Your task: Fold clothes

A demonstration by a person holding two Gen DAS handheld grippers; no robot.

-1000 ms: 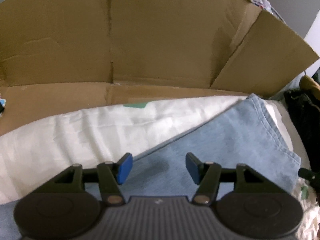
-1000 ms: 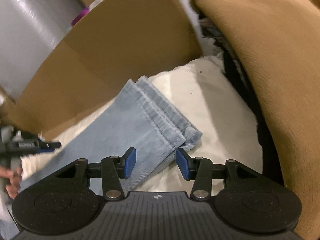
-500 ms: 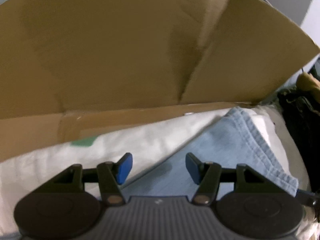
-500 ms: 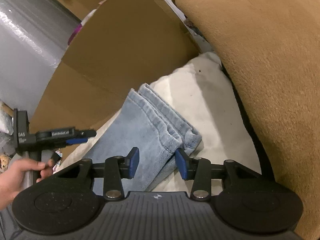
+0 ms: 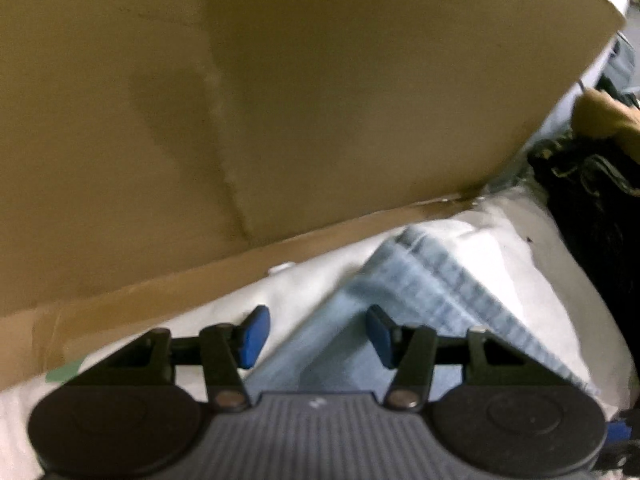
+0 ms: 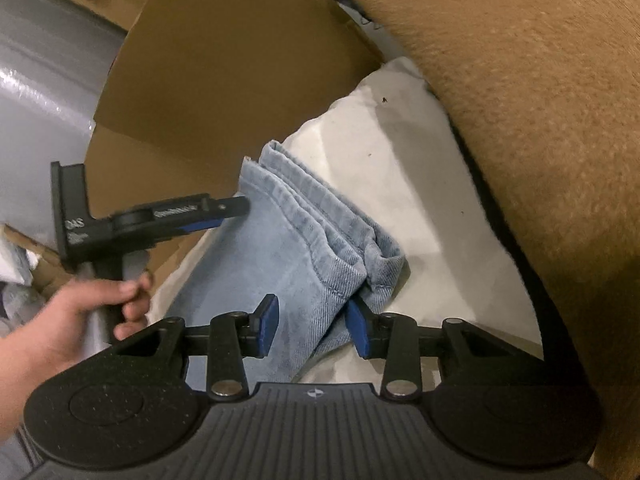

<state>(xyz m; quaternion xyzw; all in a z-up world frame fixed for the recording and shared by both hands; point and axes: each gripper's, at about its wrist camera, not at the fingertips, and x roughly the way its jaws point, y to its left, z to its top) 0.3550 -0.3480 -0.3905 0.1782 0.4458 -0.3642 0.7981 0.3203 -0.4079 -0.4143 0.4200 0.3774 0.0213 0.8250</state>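
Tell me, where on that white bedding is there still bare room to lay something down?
Bare white bedding lies between the folded jeans and the brown blanket. A narrower strip runs between the jeans and the cardboard. Around the jeans' hem it is crowded: both grippers hover there.

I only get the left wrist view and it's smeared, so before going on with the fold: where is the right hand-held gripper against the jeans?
Observer: The right hand-held gripper straddles the near corner of the folded jeans. Its jaws have just been closing, with denim between them but not yet pinched.
Operator: And my left one, seen from there?
Observer: The left hand-held gripper is over the jeans' left edge. Its jaws have also just been closing, with nothing gripped. I cannot tell if it touches the denim.
Operator: Anything crowding the right side?
Observer: A big tan fleece garment overhangs the white cloth there.
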